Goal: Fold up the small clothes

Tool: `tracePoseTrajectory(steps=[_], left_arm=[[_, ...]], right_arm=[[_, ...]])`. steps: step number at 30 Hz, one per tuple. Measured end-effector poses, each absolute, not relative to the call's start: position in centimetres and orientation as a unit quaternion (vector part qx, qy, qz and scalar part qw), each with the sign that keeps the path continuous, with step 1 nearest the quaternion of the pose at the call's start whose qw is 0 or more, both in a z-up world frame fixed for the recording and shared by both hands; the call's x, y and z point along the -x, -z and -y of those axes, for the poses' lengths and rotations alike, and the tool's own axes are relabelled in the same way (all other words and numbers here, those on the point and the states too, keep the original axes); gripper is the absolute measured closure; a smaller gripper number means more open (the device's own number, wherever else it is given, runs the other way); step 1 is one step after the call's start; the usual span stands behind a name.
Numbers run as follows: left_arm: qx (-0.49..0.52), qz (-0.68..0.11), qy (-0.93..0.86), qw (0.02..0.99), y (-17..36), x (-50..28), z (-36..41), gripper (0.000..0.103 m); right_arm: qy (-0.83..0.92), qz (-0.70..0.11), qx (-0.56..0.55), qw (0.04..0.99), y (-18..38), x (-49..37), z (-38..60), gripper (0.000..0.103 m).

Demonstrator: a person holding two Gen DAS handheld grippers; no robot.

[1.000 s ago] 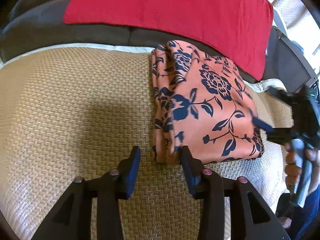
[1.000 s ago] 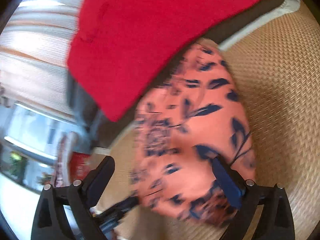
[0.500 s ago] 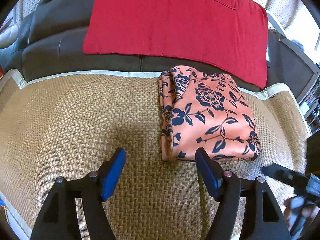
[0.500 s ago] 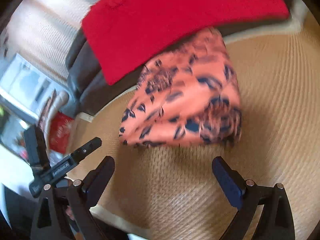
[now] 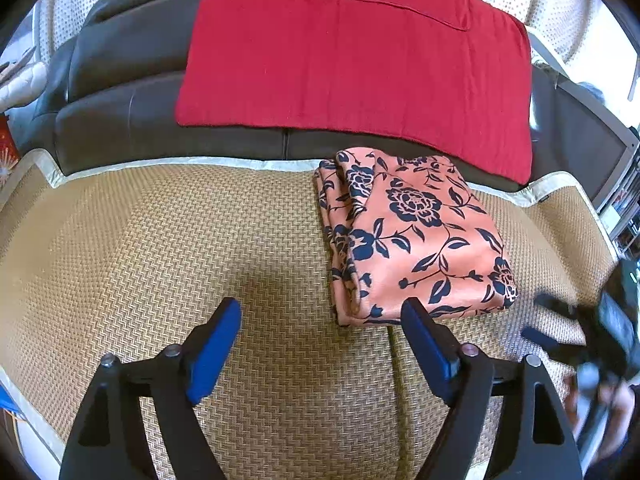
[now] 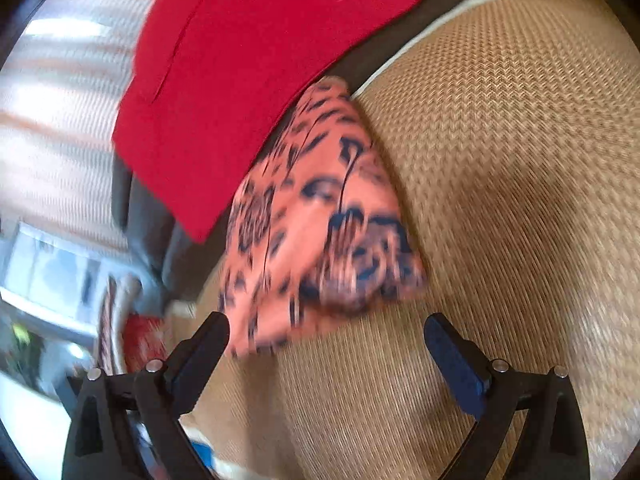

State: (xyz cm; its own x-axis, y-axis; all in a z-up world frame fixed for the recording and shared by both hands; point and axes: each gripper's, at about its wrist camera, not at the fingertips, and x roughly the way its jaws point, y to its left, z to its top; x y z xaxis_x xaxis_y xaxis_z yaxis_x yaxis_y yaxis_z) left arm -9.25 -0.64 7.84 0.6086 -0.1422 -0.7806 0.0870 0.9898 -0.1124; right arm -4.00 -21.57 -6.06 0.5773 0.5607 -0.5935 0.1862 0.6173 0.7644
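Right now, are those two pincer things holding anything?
No. The left gripper and right gripper are both open and empty; the folded orange cloth with dark blue flowers lies free on the woven mat.

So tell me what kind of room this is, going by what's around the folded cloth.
Probably a living room. A dark leather sofa with a red cushion cover over its backrest, a woven seat mat holding the folded floral garment, and what looks like a TV beside it.
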Motion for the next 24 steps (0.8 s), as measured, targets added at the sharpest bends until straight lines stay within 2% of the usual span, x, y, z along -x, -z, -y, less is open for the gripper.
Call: tracePoseTrajectory(steps=[5,9,14,24], left_arm=[[0.033,-0.424,0.068,0.902,-8.8,9.9,2.8,0.017],[0.025,-0.405,0.068,0.911,-10.4,10.7,4.8,0.009],[0.012,-0.396,0.066,0.916,-11.5,11.1,5.8,0.009],[-0.006,-0.382,0.08,0.921,-11.9,10.7,6.3,0.009]], right_arm=[[-0.11,-0.448,-0.249,0.852,0.8,9.1,17.5,0.004],[-0.05,-0.416,-0.127,0.899,-4.1,10.7,14.8,0.0],[-0.004,-0.409,-0.064,0.91,-5.7,9.4,13.6,0.0],[-0.003,-0.406,-0.04,0.913,-7.3,6.6,12.9,0.0]])
